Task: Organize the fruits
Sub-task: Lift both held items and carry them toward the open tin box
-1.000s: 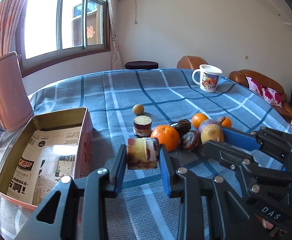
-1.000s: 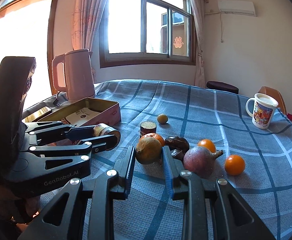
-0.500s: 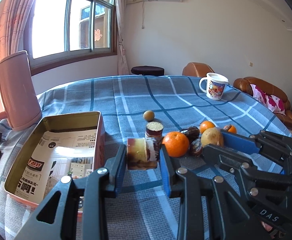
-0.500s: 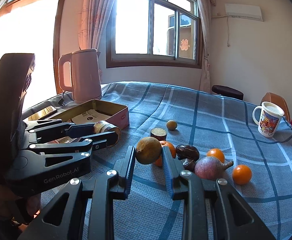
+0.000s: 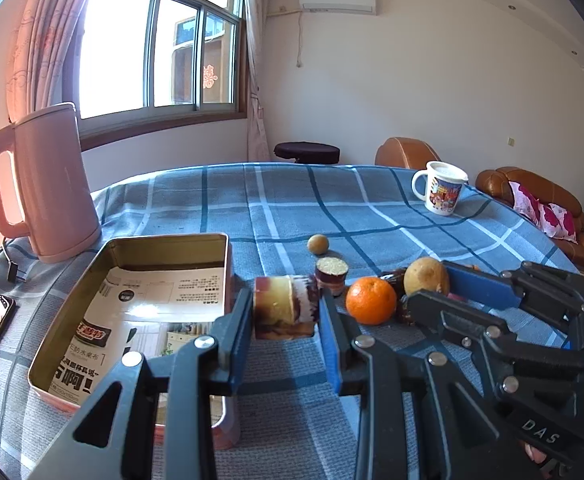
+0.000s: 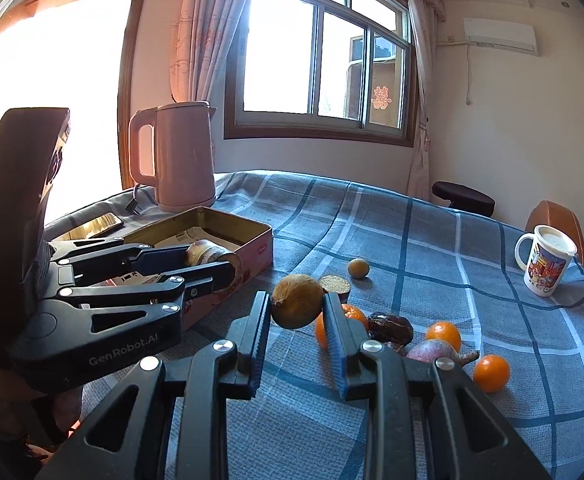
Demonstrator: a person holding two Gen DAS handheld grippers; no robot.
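Left gripper [image 5: 284, 312] is clamped on a fruit chunk [image 5: 283, 307] beside the tin [image 5: 71, 292]; right gripper [image 6: 296, 311] grips a brown fruit [image 6: 296, 300].

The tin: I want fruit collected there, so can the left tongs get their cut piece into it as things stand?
Probably yes: the left tongs hold the cut piece right beside the open tin, with nothing between them.

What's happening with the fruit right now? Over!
Left gripper shut on a cut fruit chunk. Right gripper shut on a brown round fruit. Open tin beside them, nothing blocking it. Over.
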